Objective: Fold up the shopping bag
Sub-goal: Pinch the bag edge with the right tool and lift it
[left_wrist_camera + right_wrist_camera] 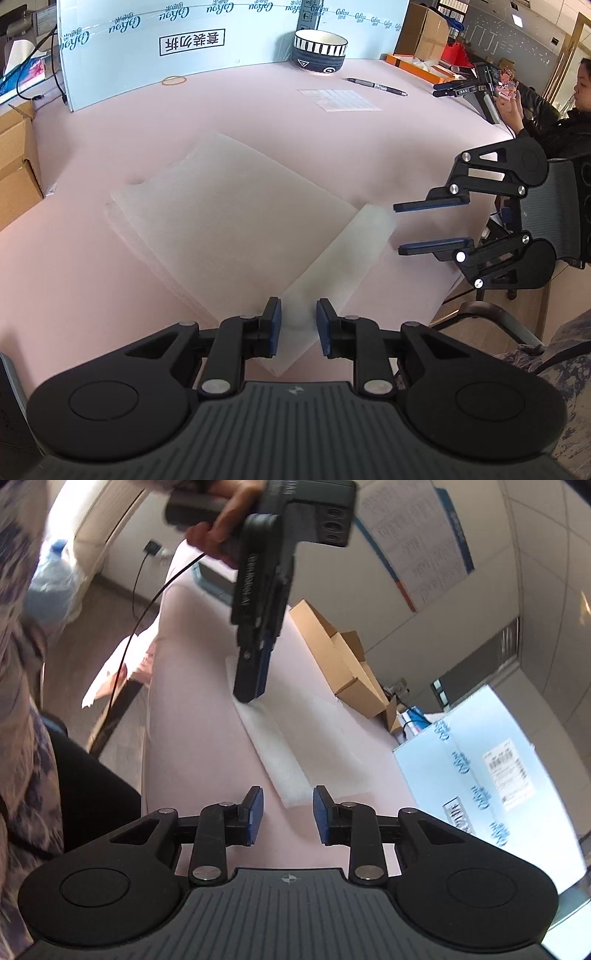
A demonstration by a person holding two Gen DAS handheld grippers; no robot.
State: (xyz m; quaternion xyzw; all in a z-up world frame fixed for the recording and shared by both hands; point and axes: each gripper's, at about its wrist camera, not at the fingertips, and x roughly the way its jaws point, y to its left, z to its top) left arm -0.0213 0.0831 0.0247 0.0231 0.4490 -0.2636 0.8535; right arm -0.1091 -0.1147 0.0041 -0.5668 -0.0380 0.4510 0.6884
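Observation:
The white shopping bag point(229, 206) lies flat on the pink table point(92, 258), with a long strip point(332, 266) folded over along its near right side. My left gripper point(300, 326) is open. Its fingertips are down over the near end of that strip, which runs beneath both pads. In the right wrist view the left gripper point(249, 698) meets the bag point(303, 731) at its far corner. My right gripper point(398, 229) is open and rolled on its side, just off the strip's far end. Seen from its own camera, the right gripper point(288, 812) has nothing between the pads and the bag's end lies just ahead.
A striped bowl point(320, 50), a pen point(376, 86), a label sheet point(340, 99) and a rubber band point(174, 80) lie at the back. A light blue carton point(166, 48) stands behind them. A cardboard box point(14, 162) sits left. A seated person point(554, 122) and chair point(554, 206) are right.

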